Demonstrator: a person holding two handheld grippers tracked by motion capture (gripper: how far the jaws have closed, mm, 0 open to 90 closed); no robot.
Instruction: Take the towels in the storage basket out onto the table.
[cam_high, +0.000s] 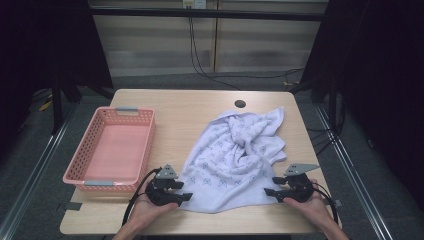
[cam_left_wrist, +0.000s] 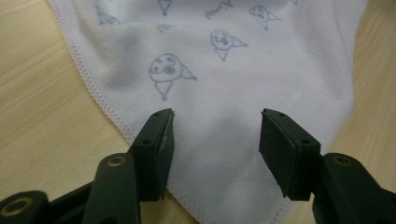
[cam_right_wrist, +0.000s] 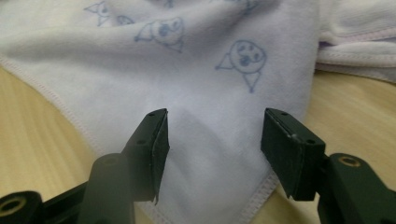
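White terry towel (cam_high: 235, 152) lies rumpled ahead of us, a near corner between each gripper's parted jaws, left gripper (cam_high: 186, 196) and right gripper (cam_high: 268, 192) gripping nothing, so next we judge we must pinch both corners.

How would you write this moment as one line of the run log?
left gripper: open over near-left towel corner | right gripper: open over near-right corner | towel: rumpled on table | pink basket: left
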